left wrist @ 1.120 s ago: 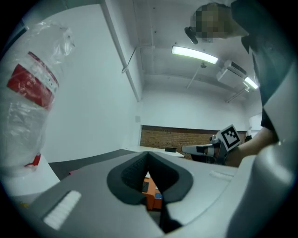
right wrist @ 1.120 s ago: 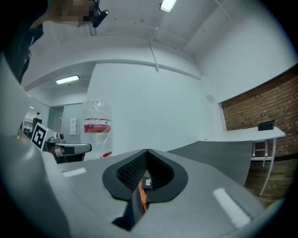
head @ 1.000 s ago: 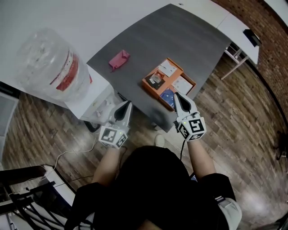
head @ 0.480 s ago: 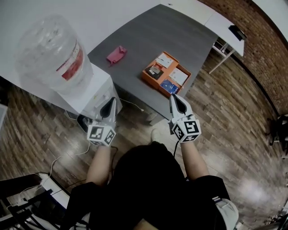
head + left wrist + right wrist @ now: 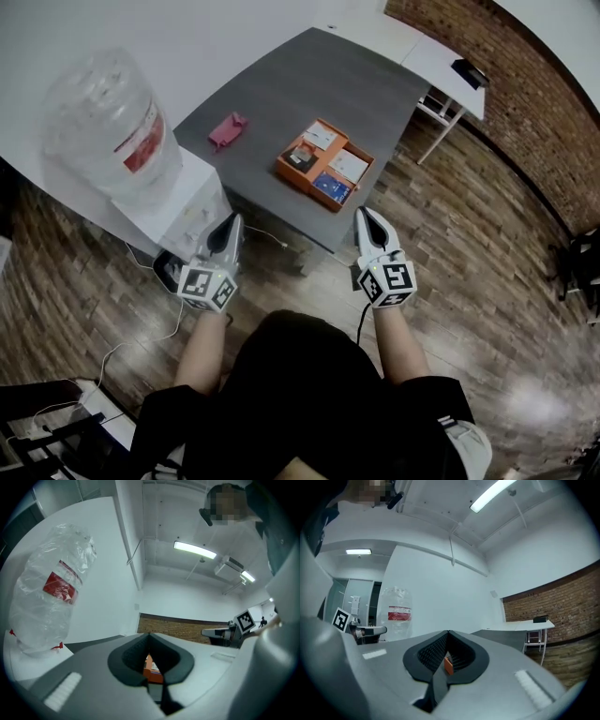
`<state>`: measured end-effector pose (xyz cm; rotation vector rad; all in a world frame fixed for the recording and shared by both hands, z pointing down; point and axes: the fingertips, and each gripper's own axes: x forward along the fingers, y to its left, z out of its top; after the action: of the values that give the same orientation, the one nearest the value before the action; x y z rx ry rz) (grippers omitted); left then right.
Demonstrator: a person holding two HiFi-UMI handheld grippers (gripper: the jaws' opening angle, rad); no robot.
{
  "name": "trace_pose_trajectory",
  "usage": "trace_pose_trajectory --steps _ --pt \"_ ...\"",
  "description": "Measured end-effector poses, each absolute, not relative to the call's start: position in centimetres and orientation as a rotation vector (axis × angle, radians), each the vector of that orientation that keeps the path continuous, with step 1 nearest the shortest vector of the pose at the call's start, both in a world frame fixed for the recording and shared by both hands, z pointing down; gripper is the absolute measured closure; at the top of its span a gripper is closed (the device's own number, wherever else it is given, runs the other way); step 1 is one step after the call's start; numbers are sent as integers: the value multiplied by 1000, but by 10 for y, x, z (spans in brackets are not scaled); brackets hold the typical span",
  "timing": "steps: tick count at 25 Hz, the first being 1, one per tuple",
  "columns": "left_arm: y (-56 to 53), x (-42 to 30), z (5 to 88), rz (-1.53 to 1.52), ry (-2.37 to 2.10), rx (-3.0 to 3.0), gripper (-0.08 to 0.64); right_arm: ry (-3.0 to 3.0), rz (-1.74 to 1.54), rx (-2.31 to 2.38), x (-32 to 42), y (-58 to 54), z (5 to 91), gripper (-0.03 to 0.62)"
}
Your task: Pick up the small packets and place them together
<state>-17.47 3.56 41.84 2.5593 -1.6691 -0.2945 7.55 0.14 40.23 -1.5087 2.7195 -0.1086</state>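
Both grippers have drawn back from the table [image 5: 309,75] since a second ago; then the right gripper [image 5: 367,218] had its tip over the near edge of the box [image 5: 282,170], now it hangs over the floor [image 5: 469,281], just off the table's edge; the left gripper [image 5: 232,225] sits level with it, near the stand under the bottle [image 5: 105,127]. Each gripper's jaws are closed tip to tip with nothing held; only a sliver of the orange box shows through the gap behind the pads in each gripper view. The box is orange, shallow and open, near the table's front edge; inside lie two white packets [image 5: 349,167], a dark packet [image 5: 300,159] and a blue packet [image 5: 333,188], side by side in its sections. A pink packet [image 5: 226,130], crumpled and small, lies alone on the grey tabletop, well apart from the box towards the bottle; both grippers are clear of it.
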Motion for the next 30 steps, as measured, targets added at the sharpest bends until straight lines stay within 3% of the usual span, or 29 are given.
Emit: trace_pose_trajectory --steps 9,30 --pt "44 -121 416 -299 -1633 2571 560 2712 -106 -1557 141 6 413 591" --pt "63 -88 438 -241 -1582 2528 560 2702 -182 -1647 176 29 441 591"
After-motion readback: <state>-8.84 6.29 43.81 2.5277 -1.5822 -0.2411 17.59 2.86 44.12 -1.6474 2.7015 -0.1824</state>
